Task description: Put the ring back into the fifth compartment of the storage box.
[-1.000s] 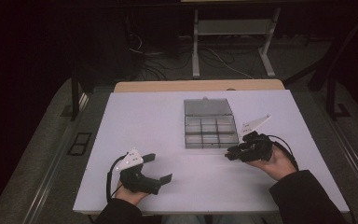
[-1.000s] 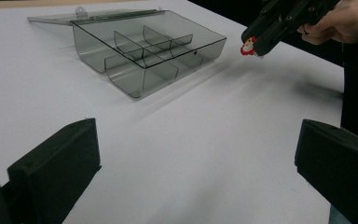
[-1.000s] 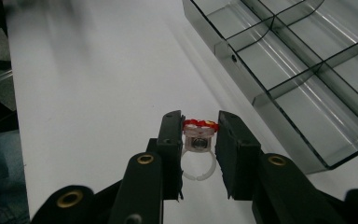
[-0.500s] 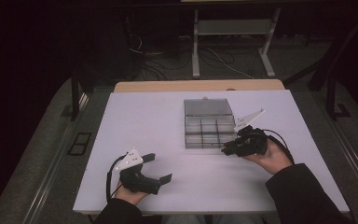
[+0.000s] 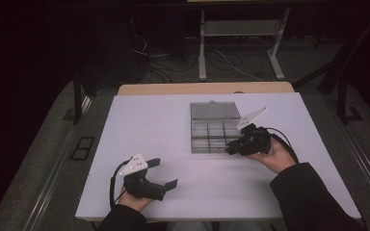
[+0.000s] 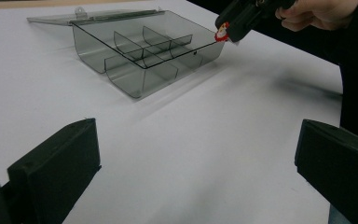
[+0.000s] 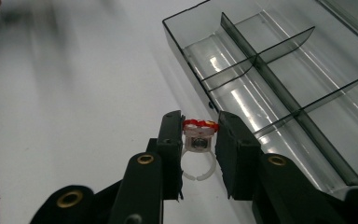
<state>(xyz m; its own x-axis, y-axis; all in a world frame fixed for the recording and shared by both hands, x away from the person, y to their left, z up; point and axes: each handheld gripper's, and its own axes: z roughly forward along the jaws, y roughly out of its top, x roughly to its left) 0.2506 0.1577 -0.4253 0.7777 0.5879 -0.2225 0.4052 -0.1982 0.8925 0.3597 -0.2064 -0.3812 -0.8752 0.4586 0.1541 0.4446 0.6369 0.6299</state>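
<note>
A small toy ring with a red and white top and a clear band sits pinched between the jaws of my right gripper. That gripper hovers at the near right corner of a smoky clear compartment box, whose lid lies open behind it. In the left gripper view the ring shows as a red speck at the right gripper's tip, just off the box corner. My left gripper rests near the table's front left with its jaws wide apart and nothing between them.
The white table carries the box in its middle right. A wooden strip runs along the far edge. Beyond it stand a metal frame and loose cables on a dark floor.
My right gripper has moved left and slightly away with the ring, closing in on the box's near right corner. The left gripper has stayed put.
</note>
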